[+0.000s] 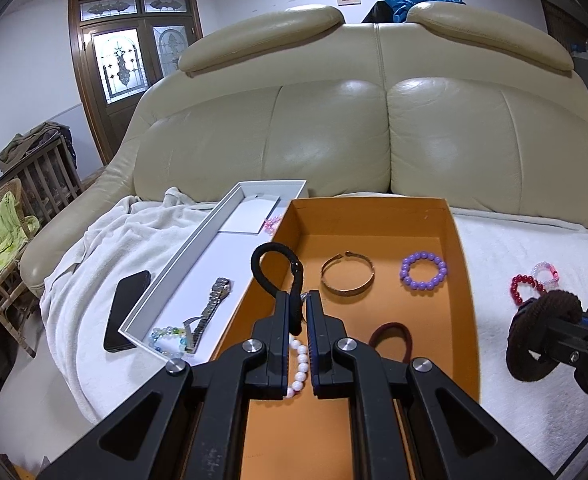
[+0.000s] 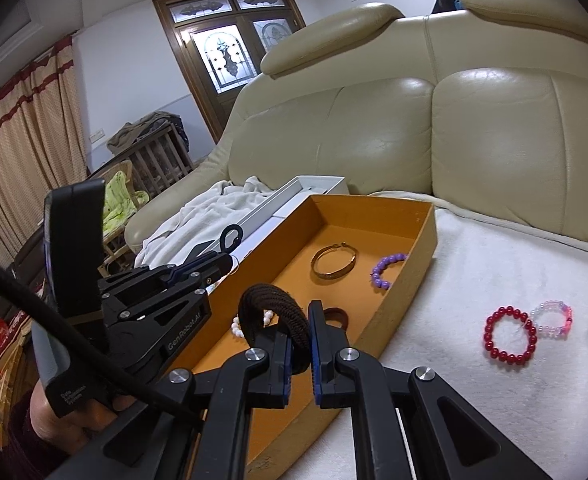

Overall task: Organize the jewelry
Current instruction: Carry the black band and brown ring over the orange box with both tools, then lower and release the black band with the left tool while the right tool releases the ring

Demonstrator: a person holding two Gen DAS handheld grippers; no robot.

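Note:
My left gripper [image 1: 297,298] is shut on a thin black hair tie [image 1: 268,258] and holds it above the left wall of the orange box [image 1: 463,280]. The box holds a gold bangle [image 1: 347,276], a purple bead bracelet [image 1: 423,270], a maroon hair tie [image 1: 391,338] and a white pearl bracelet [image 1: 299,364]. My right gripper [image 2: 299,312] is shut on a thick brown scrunchie [image 2: 274,312] over the box's near end. A red bead bracelet [image 2: 509,336] and a pink bead bracelet [image 2: 553,318] lie on the white blanket to the right.
A long white box [image 1: 166,276] left of the orange one holds a metal watch [image 1: 212,306], a light-blue bead bracelet [image 1: 168,338] and a pink bracelet [image 1: 273,224]. A black phone [image 1: 128,310] lies on the blanket beside it. The beige sofa back [image 1: 373,132] rises behind.

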